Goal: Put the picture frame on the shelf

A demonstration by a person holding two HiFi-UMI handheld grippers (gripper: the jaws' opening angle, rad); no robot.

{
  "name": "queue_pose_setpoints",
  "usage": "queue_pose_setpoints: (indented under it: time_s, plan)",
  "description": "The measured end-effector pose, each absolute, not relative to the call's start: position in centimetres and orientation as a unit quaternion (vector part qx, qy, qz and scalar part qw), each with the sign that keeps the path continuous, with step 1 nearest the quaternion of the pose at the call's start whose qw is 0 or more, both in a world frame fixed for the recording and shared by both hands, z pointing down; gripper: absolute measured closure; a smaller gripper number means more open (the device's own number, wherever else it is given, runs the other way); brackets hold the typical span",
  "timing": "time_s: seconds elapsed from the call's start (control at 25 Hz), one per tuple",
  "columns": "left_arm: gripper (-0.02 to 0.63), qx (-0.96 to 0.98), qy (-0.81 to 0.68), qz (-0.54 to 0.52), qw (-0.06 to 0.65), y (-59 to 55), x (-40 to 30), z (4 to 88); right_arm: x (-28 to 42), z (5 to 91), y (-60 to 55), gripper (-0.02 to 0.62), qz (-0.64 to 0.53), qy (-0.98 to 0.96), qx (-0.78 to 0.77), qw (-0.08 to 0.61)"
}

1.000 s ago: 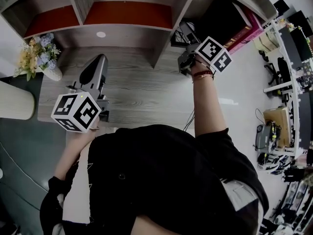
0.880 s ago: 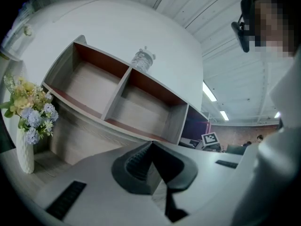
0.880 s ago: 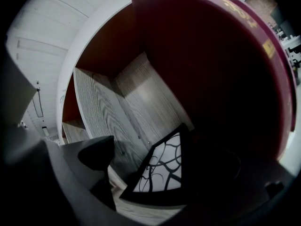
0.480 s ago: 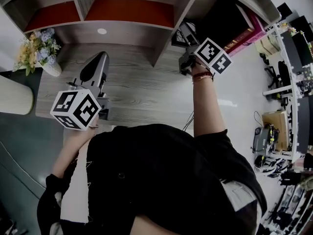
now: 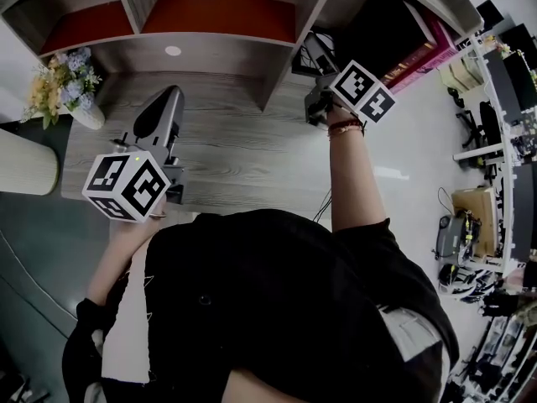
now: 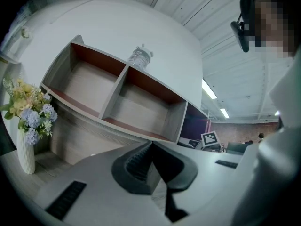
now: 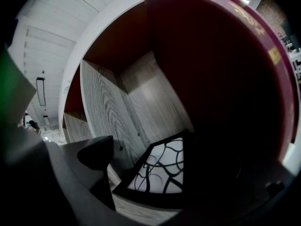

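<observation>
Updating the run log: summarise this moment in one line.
left gripper shut, empty | right gripper around picture frame, grip unclear | inside shelf

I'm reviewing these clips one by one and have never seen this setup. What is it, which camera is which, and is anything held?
No robot: a person holds a hand tool with tongs in each hand; the marker cubes belong to the tools. The head view looks down from the person's head; the two gripper views ride on the tools. A wooden desk carries a shelf unit and a vase of flowers. The left gripper has its tongs shut, empty. The right gripper reaches into the shelf's right compartment with the picture frame between its tongs; whether they grip it is unclear.
</observation>
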State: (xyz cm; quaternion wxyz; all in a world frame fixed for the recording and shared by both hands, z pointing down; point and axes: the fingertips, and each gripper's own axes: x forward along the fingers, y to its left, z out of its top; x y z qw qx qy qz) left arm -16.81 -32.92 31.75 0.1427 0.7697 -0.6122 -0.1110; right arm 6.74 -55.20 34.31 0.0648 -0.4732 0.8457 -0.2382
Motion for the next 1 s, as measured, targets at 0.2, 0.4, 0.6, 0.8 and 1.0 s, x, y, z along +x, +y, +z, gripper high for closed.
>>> queue_pose_setpoints:
  time_s: [0.2,0.4,0.6,0.8,1.0]
  plan:
    - [0.594,0.769,-0.614,-0.108,0.140,-32.8,-16.6,31.6,6.7,34.7,-55.3,0.048,-0.242,0.846,-0.472,0.064]
    - [0.594,0.767,-0.617,-0.106,0.138,-32.4,-16.6,31.5,6.5,34.7,-55.2,0.044,-0.244,0.848,-0.467,0.064]
    - [0.594,0.765,-0.621,-0.106,0.135,-31.9,-16.5,31.6,6.8,34.0,-55.2,0.044,-0.245,0.850,-0.458,0.090]
    - [0.594,0.759,-0.630,-0.108,0.127,-30.9,-16.4,31.1,6.8,34.0,-55.2,0.044,-0.246,0.852,-0.454,0.087]
    - [0.594,0.748,-0.642,-0.108,0.127,-29.7,-16.7,31.3,6.6,34.9,-55.1,0.040,-0.235,0.857,-0.453,0.068]
